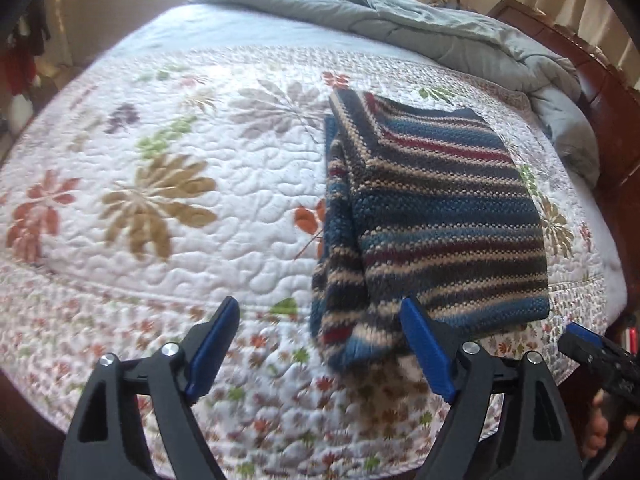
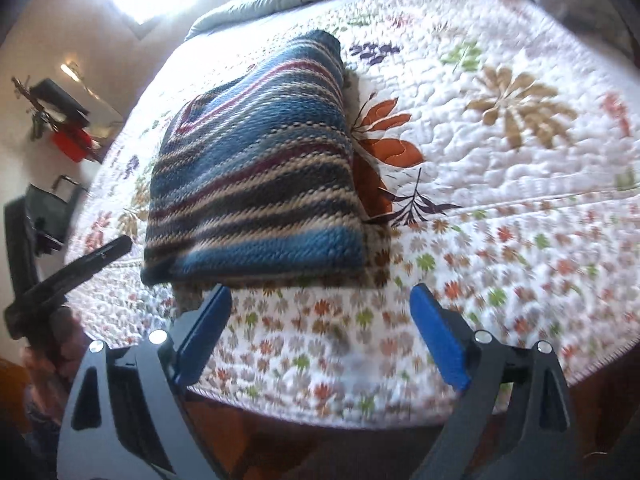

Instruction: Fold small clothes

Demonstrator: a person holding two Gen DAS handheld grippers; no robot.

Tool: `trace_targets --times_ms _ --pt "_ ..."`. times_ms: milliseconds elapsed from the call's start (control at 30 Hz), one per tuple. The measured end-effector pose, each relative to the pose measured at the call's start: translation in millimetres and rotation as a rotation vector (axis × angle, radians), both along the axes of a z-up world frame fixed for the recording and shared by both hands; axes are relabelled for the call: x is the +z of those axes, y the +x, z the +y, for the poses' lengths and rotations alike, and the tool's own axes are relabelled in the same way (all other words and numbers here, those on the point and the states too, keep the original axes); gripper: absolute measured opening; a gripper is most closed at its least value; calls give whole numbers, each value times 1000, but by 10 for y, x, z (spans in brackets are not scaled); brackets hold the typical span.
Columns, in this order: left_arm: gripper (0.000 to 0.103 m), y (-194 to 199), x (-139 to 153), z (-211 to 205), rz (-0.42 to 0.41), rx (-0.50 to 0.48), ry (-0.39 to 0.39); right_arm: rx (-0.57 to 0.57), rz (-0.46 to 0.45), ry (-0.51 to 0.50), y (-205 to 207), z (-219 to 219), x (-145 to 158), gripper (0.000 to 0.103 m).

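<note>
Jaws of left gripper (image 1: pixel 320 346) and right gripper (image 2: pixel 322 334) spread wide, empty, near folded sweater (image 1: pixel 432 216).

A bed (image 1: pixel 612 92) carries a flowered quilt (image 1: pixel 168 216); a folded striped sweater (image 1: pixel 432 216) lies near its front edge; a grey duvet (image 1: pixel 420 20) is bunched along the far edge.

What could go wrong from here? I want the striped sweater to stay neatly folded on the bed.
The striped sweater lies close to the near edge of the quilt, so a nudge might slide it off. Its folded sleeve bulges on one side and may flop open. Both the left gripper and the right gripper are open beside its hem and could snag the loose knit.
</note>
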State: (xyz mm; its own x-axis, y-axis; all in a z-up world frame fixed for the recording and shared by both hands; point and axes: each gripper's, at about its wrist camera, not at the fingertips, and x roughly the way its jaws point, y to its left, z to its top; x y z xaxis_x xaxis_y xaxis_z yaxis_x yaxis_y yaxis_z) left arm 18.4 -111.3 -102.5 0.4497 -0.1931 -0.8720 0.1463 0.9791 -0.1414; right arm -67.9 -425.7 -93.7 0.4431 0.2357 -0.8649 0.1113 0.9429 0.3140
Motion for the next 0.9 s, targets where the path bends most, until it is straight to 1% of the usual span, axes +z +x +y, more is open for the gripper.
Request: trace_targets --times_ms 67,133,267,400,467,533,767,900 --pt "85 -64 37 1 -3 19 36 2 -6 -47 -77 61 53 91" --pt "85 -135 44 11 8 27 53 -6 -2 -81 -132 94 115 91" --pt "85 -236 84 -12 15 44 55 -10 -12 -110 -180 141 208 91" --pt "86 -333 206 -81 -8 43 64 -19 -31 -121 -242 144 320 91" --pt "87 -341 247 -133 -14 37 69 -15 -32 -140 -243 164 355 91" --pt "87 -351 283 -160 -29 39 90 -17 -35 -165 -248 180 381 91" --pt "87 -391 370 -148 -53 50 111 -7 -61 -170 -288 224 491 91" --pt "87 -420 387 -119 -68 47 135 -6 -74 -147 -274 207 547 91"
